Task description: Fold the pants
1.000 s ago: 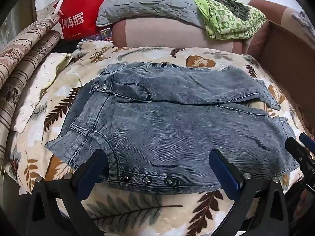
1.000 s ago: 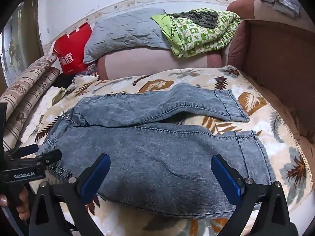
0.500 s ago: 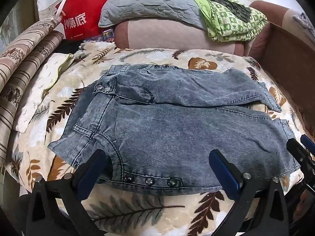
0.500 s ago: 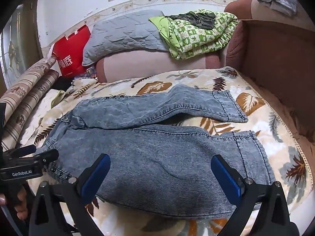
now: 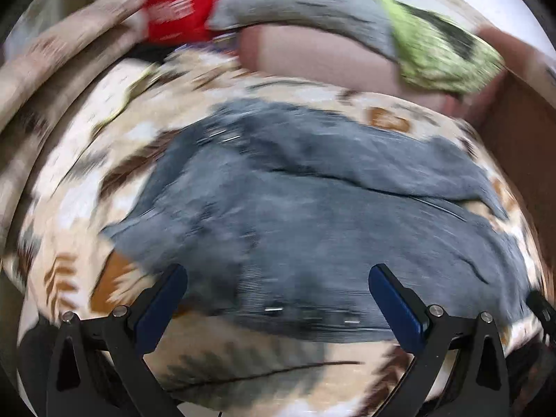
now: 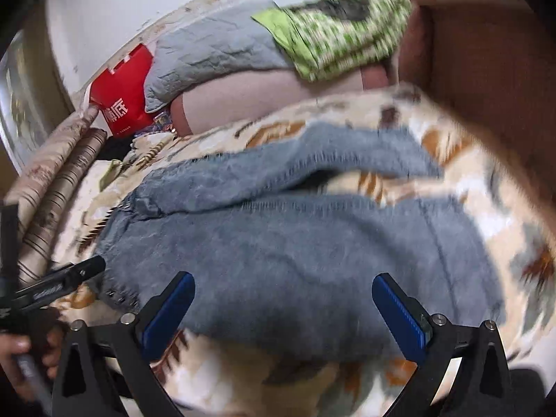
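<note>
Grey-blue denim pants (image 5: 312, 222) lie flat on a leaf-patterned blanket (image 5: 243, 375), waistband to the left, both legs running right, the far leg angled away. They also show in the right wrist view (image 6: 299, 253). My left gripper (image 5: 278, 299) is open and empty, just over the near edge of the waistband end. My right gripper (image 6: 283, 307) is open and empty over the near edge of the near leg. The left gripper also shows at the left edge of the right wrist view (image 6: 62, 278). Both views are motion-blurred.
A red bag (image 6: 121, 104), a grey pillow (image 6: 215, 48) and a green checked cloth (image 6: 340, 24) lie at the back. Striped rolled bedding (image 6: 52, 187) runs along the left. A brown sofa arm (image 6: 486, 69) stands on the right.
Both grippers have moved forward and down toward the pants; the views are now blurred and tilted. Both stay open and the pants lie as before.
</note>
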Demonstrator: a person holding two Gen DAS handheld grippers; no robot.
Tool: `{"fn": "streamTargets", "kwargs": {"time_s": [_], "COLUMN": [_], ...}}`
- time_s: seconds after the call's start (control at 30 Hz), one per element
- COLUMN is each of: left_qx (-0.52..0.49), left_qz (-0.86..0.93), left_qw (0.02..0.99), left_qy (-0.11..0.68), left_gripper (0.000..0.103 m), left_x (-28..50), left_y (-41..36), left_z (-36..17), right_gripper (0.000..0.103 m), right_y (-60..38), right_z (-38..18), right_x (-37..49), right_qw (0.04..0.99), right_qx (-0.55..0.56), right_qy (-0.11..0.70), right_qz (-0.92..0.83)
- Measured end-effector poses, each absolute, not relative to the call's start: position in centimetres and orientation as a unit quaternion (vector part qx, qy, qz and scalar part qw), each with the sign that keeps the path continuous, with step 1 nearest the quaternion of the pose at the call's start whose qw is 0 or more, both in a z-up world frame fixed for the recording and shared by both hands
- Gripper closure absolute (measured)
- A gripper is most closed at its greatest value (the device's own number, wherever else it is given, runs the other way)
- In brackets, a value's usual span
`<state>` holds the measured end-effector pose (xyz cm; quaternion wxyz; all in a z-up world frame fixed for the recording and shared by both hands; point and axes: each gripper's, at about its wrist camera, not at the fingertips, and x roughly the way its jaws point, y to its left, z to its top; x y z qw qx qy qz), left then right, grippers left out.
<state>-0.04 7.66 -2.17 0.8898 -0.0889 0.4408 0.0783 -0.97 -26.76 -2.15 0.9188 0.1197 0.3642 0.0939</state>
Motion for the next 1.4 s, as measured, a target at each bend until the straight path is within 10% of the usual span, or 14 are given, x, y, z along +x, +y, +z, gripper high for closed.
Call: {"fn": "streamTargets", "kwargs": {"time_s": [0.57,0.93,1.13,1.4], "left_qx": [-0.179,-0.166,-0.155,-0.177], "left_qz": [0.149,0.163,0.163,0.15], "left_qw": [0.838,0.834,0.837,0.837], "left_qy": [0.494,0.501,0.499,0.495], "left_gripper": [0.0,0.001,0.048,0.073], "left_x": [3.2,4.1,4.6,4.7], "left_y": [16.2,16.1,16.1,16.7], "left_z": [-6.7,-7.0,-6.7,-6.2], "right_gripper": [0.0,0.0,0.0,0.004], "right_y": [-41.8,-42.2,-42.9,-44.7], "right_z": [-9.0,-9.8,-9.5,-9.5], "right_x": [-0.8,1.1,-0.2,-0.7], "right_qw": [0.783,0.768,0.768,0.766], "right_qx": [0.455,0.48,0.488,0.485], "right_qy": [0.425,0.423,0.414,0.419], "right_qz": [-0.006,-0.007,-0.012,-0.054]}}
